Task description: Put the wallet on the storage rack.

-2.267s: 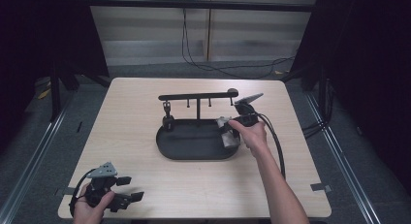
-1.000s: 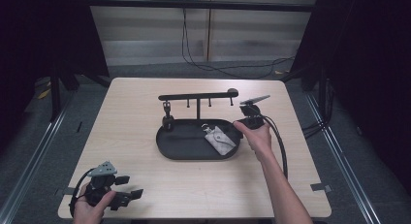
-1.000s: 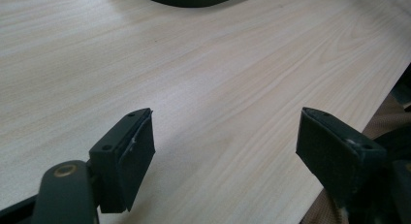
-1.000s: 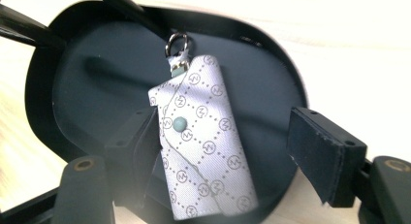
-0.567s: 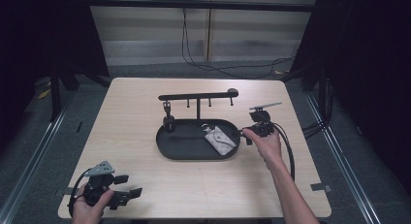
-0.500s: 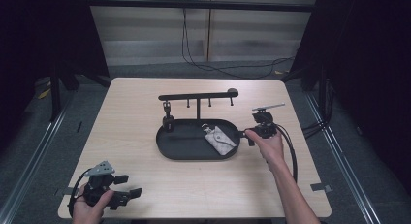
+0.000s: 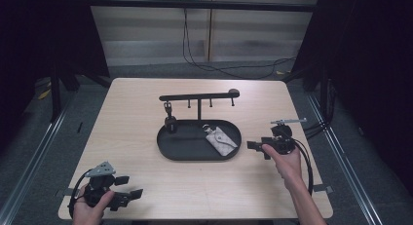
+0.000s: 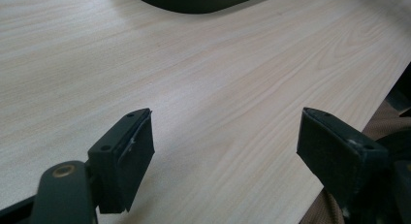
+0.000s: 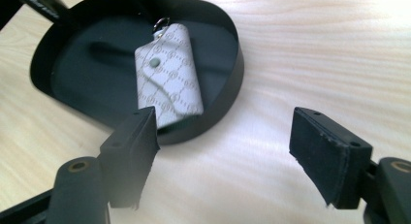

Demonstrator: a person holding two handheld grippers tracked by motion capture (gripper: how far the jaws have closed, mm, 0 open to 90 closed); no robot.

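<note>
At the near left corner of the table (image 7: pixel 126 118) a hand holds the left gripper (image 7: pixel 130 193) low over bare wood, its jaws spread wide with nothing between them; it sits well apart from everything else, so I judge it the idler of the two.

Toward the middle stands one black oval tray (image 7: pixel 168 149), with one black rack (image 7: pixel 197 95) rising from its back edge: a post, a crossbar, and small pegs hanging under the bar; a dark knob-like piece stands in the tray's left end, too small to name.

In the right half of the tray lies one pale patterned key pouch (image 7: pixel 220 140), flat on the tray floor, its metal ring toward the rack and its long axis slanting from there down toward the tray's right rim.

Just beside that rim, on the table, the right gripper (image 7: pixel 257 148) points leftward at the tray, jaws wide apart and empty; in the right gripper view the key pouch (image 9: pixel 168 78) lies ahead and left of the jaw line, lengthwise away from the camera, so any pickup would probably fall to this hand.
</note>
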